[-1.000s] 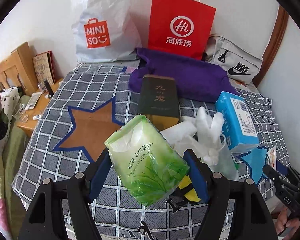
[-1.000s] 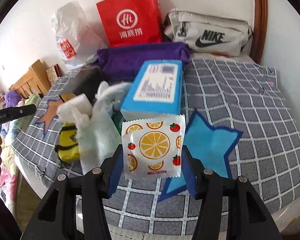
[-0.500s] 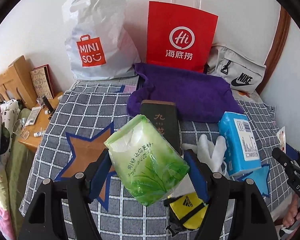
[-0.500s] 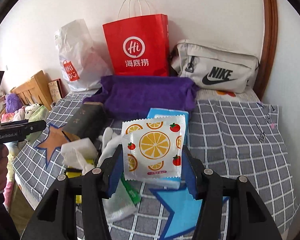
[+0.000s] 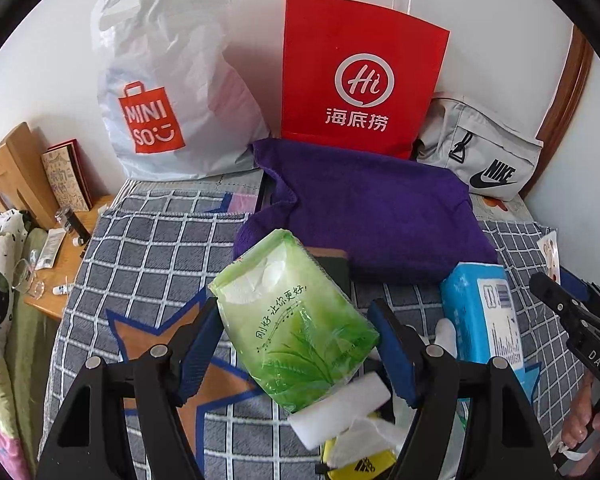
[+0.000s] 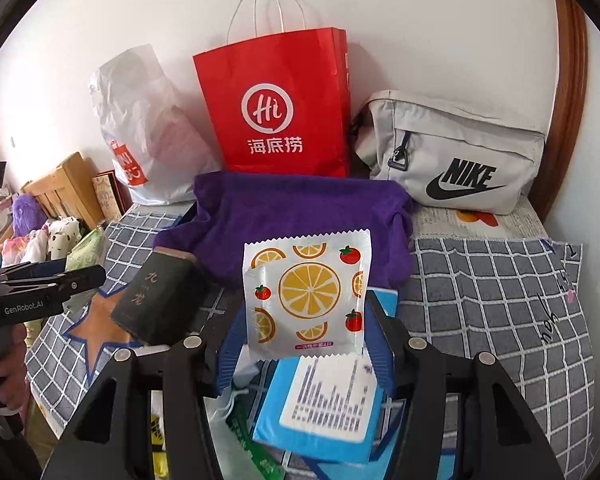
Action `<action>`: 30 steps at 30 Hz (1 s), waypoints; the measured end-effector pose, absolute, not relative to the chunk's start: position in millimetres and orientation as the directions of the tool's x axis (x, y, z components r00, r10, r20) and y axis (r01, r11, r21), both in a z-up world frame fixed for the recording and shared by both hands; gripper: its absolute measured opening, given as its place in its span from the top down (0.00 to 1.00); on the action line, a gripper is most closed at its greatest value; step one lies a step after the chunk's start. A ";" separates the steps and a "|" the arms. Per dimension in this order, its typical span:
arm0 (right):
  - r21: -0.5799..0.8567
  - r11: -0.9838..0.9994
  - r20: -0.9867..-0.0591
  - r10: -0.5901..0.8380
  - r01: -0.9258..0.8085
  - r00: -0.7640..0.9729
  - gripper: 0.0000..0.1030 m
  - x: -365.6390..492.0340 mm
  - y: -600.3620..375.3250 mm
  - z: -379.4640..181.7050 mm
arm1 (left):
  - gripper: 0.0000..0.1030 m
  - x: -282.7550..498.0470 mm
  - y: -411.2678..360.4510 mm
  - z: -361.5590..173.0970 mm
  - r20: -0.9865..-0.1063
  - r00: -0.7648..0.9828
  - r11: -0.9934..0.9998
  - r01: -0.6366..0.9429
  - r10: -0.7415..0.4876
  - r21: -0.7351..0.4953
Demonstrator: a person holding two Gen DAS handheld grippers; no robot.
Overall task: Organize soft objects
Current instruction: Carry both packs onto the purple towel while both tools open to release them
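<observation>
I have the left gripper (image 5: 296,332) pinching the green tissue pack (image 5: 294,320) and the right gripper (image 6: 306,334) pinching the orange-print sachet (image 6: 306,296), both lifted above the bed (image 6: 480,292), so next I judge each needs carrying ahead to the bags.

Checked bed (image 5: 148,248) under purple towel (image 5: 372,216)

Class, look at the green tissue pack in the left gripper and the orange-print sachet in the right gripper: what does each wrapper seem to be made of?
Green tissue pack: thin, glossy, see-through plastic film; it shines, and white tissue shows through its top. Orange-print sachet: smooth printed plastic or foil laminate, probably; its zigzag-cut sealed edges and slight sheen suggest so.
</observation>
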State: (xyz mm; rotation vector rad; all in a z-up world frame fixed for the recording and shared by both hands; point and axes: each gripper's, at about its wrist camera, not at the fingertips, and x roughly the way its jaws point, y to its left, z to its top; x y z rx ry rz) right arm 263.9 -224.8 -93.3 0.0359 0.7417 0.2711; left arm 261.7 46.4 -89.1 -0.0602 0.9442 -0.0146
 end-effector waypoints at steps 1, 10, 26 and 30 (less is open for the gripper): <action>0.127 0.965 -0.664 0.255 -0.231 0.703 0.47 269.8 -224.4 -94.5 | 0.30 266.2 45.3 -90.1 -0.812 0.583 0.999 -0.012 -0.035 -0.052; 0.102 0.966 -0.684 0.243 -0.239 0.688 0.47 329.8 -225.4 -107.2 | 0.30 318.0 32.8 -96.5 -0.824 0.566 1.000 0.023 -0.028 -0.018; 0.078 0.957 -0.732 0.245 -0.279 0.636 0.46 429.7 -216.7 -124.1 | 0.29 412.5 25.1 -118.4 -0.849 0.517 0.994 0.051 -0.109 -0.097; 0.064 0.958 -0.745 0.233 -0.281 0.625 0.46 450.1 -215.4 -130.6 | 0.29 436.1 17.6 -123.3 -0.851 0.510 0.992 0.070 -0.124 -0.103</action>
